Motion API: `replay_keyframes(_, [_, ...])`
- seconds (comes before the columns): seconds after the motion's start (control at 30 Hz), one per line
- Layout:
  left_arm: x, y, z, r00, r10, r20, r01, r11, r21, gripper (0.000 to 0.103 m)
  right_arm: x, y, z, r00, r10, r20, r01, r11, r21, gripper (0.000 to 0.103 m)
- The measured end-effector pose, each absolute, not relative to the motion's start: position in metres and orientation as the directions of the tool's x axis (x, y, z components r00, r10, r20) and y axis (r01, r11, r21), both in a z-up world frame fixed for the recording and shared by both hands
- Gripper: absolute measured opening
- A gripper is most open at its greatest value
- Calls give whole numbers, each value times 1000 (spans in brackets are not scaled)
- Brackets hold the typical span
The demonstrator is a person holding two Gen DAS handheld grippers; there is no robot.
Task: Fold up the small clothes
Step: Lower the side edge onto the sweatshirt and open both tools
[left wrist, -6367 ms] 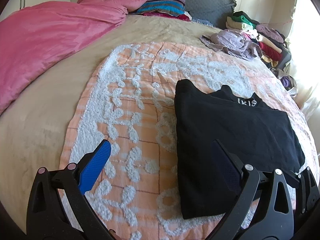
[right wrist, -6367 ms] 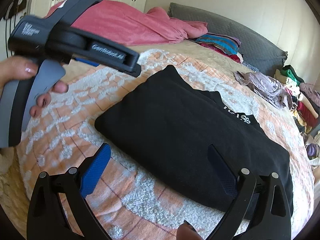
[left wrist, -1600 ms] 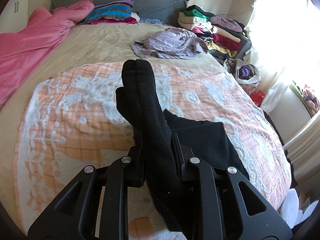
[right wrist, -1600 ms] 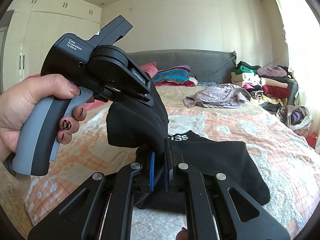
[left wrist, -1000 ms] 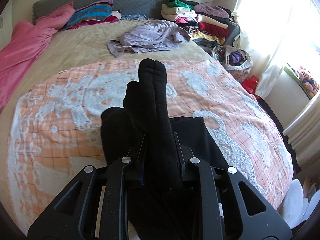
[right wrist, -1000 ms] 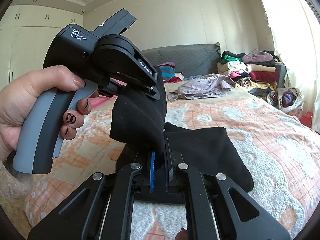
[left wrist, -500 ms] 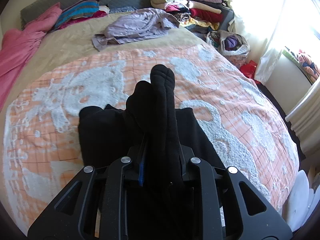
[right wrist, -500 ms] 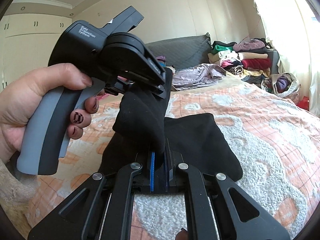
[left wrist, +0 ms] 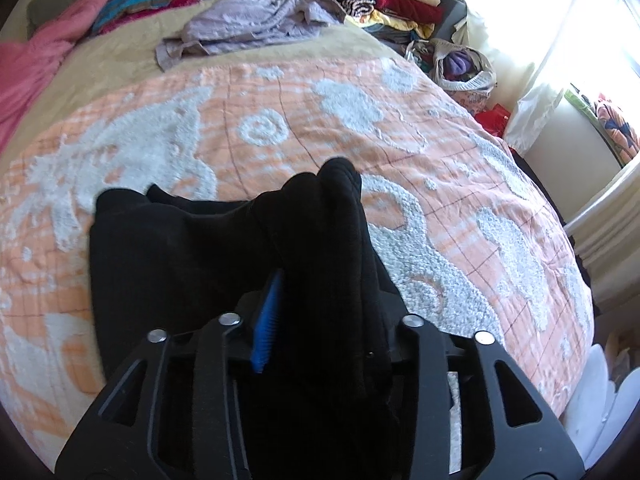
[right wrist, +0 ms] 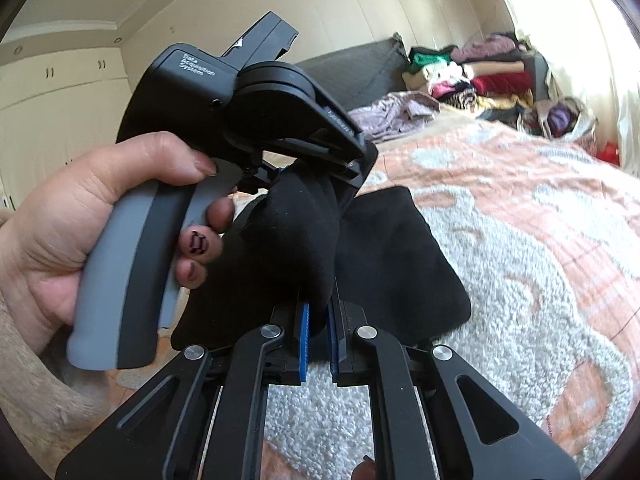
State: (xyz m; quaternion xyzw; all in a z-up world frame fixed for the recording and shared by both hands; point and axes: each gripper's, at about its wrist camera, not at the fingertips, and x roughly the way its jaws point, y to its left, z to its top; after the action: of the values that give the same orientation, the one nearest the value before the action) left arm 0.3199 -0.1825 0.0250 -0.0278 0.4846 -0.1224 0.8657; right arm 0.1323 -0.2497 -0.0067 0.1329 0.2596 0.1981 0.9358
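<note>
Fold-over step, by my read: both grippers carry the same edge of the black garment (left wrist: pixel 176 256) across the part already lying flat, so the raised flap can drop on top and halve the piece.

Left gripper (left wrist: pixel 320 300): jaws have just been opening. Blue pad (left wrist: pixel 266 320) stands clear of the cloth on one side, bunched edge still sits between the fingers, so it looks like a release rather than a grip. Probably letting go first because that corner is already where it should land.

Right gripper (right wrist: pixel 318 336): narrow, pinched on a thick fold of the same black garment, blue pads pressing from both sides. Keeps tension on the edge while the other side lets go.

Person's left hand (right wrist: pixel 76 236) wraps the grey handle of the left tool, seen from the right wrist view, tool just above the cloth.

Garment sits on the orange-and-white tufted bedspread (left wrist: pixel 360 120), near the foot end, lower half flat, upper flap bunched up.

Room: bedspread lies over a beige bed cover (left wrist: pixel 120 60). Loose lilac garment (left wrist: pixel 248 24) further up the bed, well apart. Pink duvet (left wrist: pixel 32 68) on one side, grey headboard (right wrist: pixel 360 60) behind. Stack of folded clothes (right wrist: pixel 480 76) beyond the bed, bag of laundry (left wrist: pixel 460 64) beside it, bright window on that side.
</note>
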Motion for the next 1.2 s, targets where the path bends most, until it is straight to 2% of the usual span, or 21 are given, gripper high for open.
replay_keyframes(0.03, [321, -185, 23, 491, -255, -833, 188, 965, -184, 49, 134, -252, -8, 781, 446, -438, -299, 882, 365, 7])
replay_keyframes(0.1, [324, -187, 19, 461, -312, -830, 197, 949, -247, 64, 136, -255, -11, 766, 457, -453, -293, 874, 387, 9])
replay_keyframes(0.2, [323, -184, 20, 451, -389, -804, 199, 921, -334, 72, 139, -265, -19, 733, 488, -475, -283, 852, 440, 12])
replay_keyframes(0.27, [320, -173, 26, 465, -436, -771, 191, 899, -393, 73, 141, -273, -24, 715, 510, -478, -276, 834, 477, 21])
replay_keyframes(0.37, [312, -154, 38, 503, -446, -740, 181, 892, -415, 76, 144, -285, -30, 673, 558, -486, -288, 803, 523, 37])
replay_keyframes(0.43, [304, -137, 44, 538, -420, -731, 164, 902, -398, 77, 144, -292, -31, 653, 588, -476, -295, 778, 555, 50])
replay_keyframes(0.5, [298, -122, 47, 563, -391, -728, 145, 914, -378, 77, 144, -301, -27, 631, 629, -454, -313, 742, 592, 59])
replay_keyframes(0.7, [264, -87, 38, 625, -257, -737, 98, 963, -252, 77, 167, -316, -1, 550, 755, -357, -363, 601, 712, 79])
replay_keyframes(0.93, [247, -72, 22, 623, -242, -744, 90, 967, -239, 77, 230, -300, 0, 454, 705, -545, -265, 691, 673, 80])
replay_keyframes(1.07, [244, -72, 11, 610, -251, -752, 93, 965, -246, 77, 243, -299, -9, 429, 725, -539, -232, 665, 710, 80])
replay_keyframes(1.17, [244, -71, 8, 607, -258, -752, 91, 962, -257, 77, 252, -294, -5, 418, 731, -539, -247, 663, 707, 68])
replay_keyframes(1.2, [244, -70, 7, 607, -259, -752, 90, 962, -259, 77, 254, -292, -3, 420, 730, -539, -256, 665, 702, 61])
